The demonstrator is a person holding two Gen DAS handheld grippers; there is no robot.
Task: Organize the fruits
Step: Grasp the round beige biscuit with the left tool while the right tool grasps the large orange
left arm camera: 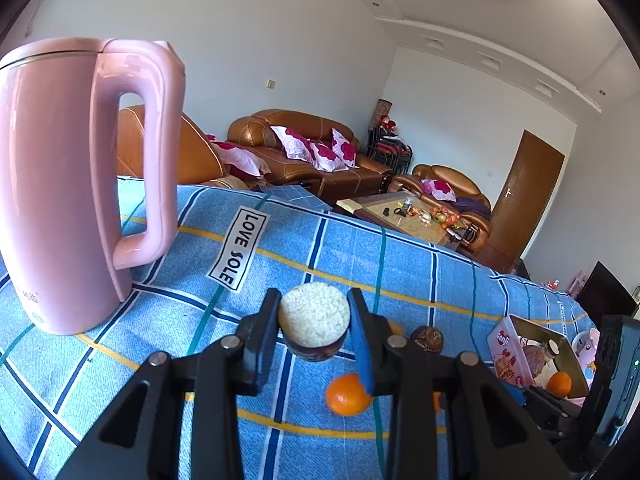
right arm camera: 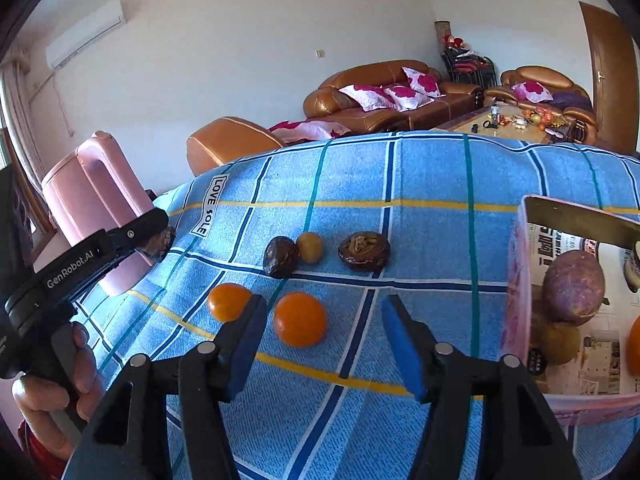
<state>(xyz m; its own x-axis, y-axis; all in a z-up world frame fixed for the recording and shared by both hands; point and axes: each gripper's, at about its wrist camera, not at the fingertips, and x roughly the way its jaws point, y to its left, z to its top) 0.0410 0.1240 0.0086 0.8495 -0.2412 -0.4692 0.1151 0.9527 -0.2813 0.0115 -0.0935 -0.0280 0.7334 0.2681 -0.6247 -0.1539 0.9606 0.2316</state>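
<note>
Your left tongs [left arm camera: 314, 322] pinch a dark-skinned halved fruit with white pulp [left arm camera: 314, 318]. Your right tongs [right arm camera: 324, 344] gape wide and empty, a round orange tangerine [right arm camera: 300, 319] between their tips on the blue plaid-covered surface [right arm camera: 432, 184].

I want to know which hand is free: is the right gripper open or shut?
Open. In its own wrist view the right gripper has its blue pads wide apart, nothing between them, above an orange on the cloth.

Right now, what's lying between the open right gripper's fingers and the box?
Only bare blue checked cloth, seen in the right wrist view. The right gripper frames an orange; the box sits further right.
</note>
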